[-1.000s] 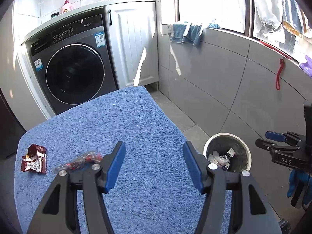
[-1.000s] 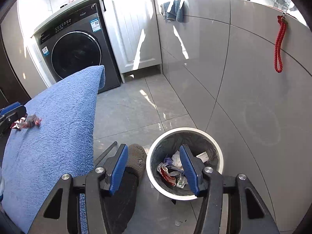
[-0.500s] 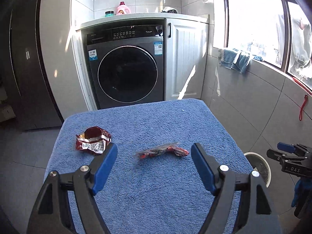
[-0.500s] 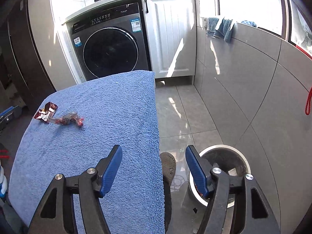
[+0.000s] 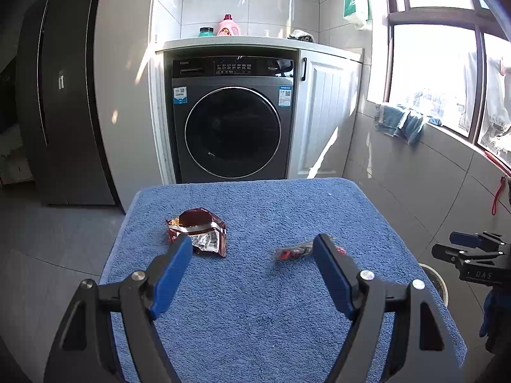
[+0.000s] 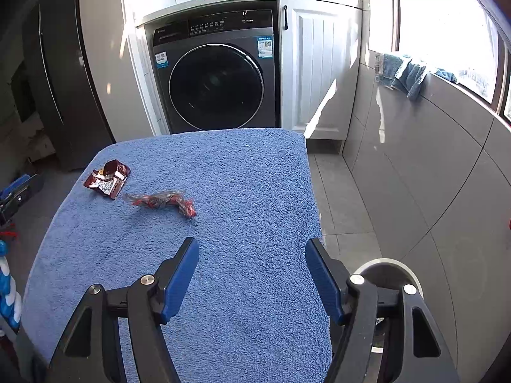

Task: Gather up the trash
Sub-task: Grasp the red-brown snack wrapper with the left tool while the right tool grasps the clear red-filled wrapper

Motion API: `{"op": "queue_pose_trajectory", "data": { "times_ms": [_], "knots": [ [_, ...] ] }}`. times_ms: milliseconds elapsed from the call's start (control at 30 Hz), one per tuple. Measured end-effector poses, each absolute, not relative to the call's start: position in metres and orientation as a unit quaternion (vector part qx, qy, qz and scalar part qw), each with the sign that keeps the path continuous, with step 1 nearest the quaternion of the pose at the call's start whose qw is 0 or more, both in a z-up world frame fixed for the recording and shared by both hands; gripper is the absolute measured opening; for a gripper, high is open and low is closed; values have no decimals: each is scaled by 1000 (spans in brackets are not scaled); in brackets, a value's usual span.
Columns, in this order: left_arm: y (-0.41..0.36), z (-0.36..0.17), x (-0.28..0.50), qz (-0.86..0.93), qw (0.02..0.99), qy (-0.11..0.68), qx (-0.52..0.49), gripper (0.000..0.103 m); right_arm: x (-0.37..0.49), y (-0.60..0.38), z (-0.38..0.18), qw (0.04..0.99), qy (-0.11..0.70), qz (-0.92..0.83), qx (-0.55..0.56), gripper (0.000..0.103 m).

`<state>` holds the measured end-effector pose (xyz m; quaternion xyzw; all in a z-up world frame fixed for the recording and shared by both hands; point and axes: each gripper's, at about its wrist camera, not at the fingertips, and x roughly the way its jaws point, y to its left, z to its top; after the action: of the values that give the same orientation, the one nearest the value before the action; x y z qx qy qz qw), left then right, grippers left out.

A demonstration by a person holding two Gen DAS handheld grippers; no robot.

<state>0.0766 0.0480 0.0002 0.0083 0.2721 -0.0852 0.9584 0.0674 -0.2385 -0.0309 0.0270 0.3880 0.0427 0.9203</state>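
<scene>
A crumpled dark red snack wrapper [image 5: 199, 233] and a clear red-printed wrapper [image 5: 293, 251] lie on the blue towel-covered table [image 5: 255, 303]. My left gripper [image 5: 252, 249] is open and empty, hovering above the table just short of both wrappers. In the right wrist view the red wrapper [image 6: 108, 178] and the clear wrapper [image 6: 161, 201] lie at the table's far left. My right gripper [image 6: 252, 255] is open and empty over the table's near right part. The white-rimmed trash bin [image 6: 388, 269] stands on the floor right of the table, mostly hidden behind my right finger.
A dark washing machine [image 5: 230, 118] and a white cabinet [image 5: 325, 115] stand behind the table. A grey tiled low wall [image 6: 431, 159] runs along the right with a blue cloth [image 6: 402, 71] on its ledge. The right gripper [image 5: 472, 255] shows at the left view's right edge.
Both grippers have swung left, away from the bin and toward the table. The wrappers now lie ahead of the left gripper. The bin has slid to the right edge of both views.
</scene>
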Motion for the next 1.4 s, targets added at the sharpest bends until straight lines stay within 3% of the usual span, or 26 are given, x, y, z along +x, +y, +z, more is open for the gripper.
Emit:
{"op": "queue_pose_trajectory", "data": {
  "times_ms": [767,1400],
  "knots": [
    [99,-4,67,-77,958,277,11,77,74,-167,-30,917,393,71,-7,67],
    [157,-63,161,-80,928,361,-46,77,136,-155,-60,897,428,109,-12,68]
  ]
}}
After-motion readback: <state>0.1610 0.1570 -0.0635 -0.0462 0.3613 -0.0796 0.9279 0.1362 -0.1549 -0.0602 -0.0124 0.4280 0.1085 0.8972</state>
